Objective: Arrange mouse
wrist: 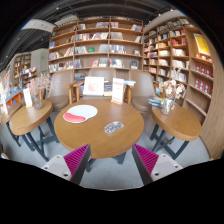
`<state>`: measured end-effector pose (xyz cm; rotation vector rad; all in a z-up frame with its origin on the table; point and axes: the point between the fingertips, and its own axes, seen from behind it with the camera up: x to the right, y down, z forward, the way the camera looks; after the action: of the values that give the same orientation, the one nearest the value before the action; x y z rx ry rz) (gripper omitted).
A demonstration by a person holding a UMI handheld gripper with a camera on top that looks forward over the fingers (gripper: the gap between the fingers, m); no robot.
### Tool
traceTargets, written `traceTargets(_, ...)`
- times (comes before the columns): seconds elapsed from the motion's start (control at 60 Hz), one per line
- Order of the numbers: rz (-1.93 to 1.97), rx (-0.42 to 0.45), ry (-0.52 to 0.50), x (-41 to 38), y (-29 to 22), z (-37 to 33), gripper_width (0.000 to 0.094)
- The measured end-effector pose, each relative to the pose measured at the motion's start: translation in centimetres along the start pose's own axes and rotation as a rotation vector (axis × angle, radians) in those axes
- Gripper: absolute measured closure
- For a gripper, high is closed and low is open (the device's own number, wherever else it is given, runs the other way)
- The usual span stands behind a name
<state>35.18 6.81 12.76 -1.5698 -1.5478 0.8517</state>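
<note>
A small grey mouse [113, 127] lies on the round wooden table [95, 135], toward its right side. A round mat [80, 113], white with a red part, lies on the table's left half. My gripper [111, 160] is held high and well back from the table, open, with nothing between its pink pads [75, 158]. The mouse is far ahead of the fingers, slightly right of their midline.
Chairs [92, 88] stand behind the table. Smaller wooden tables sit at the left [28, 117] and right [180, 120]. Bookshelves [95, 45] line the back and right walls. Grey floor [112, 170] lies between the fingers and the table.
</note>
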Motion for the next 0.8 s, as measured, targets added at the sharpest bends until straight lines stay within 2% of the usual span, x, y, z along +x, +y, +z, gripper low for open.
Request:
traceTargets(0.15, 0.01, -0.015, -0.017, -1.0, 0.9, 3.6, 0.0077)
traceTargets(0.317, 0.001, 0.006, 0.007, -0.7, 0.9, 7.5, 0.0079)
traceTargets(0.567, 0.018, 0.012, -0.014, -1.7, 0.8, 14.1, 0.0078)
traceTargets(0.8, 0.002, -0.027, 0.0, -2.3, 1.8, 19.8, 0.0079)
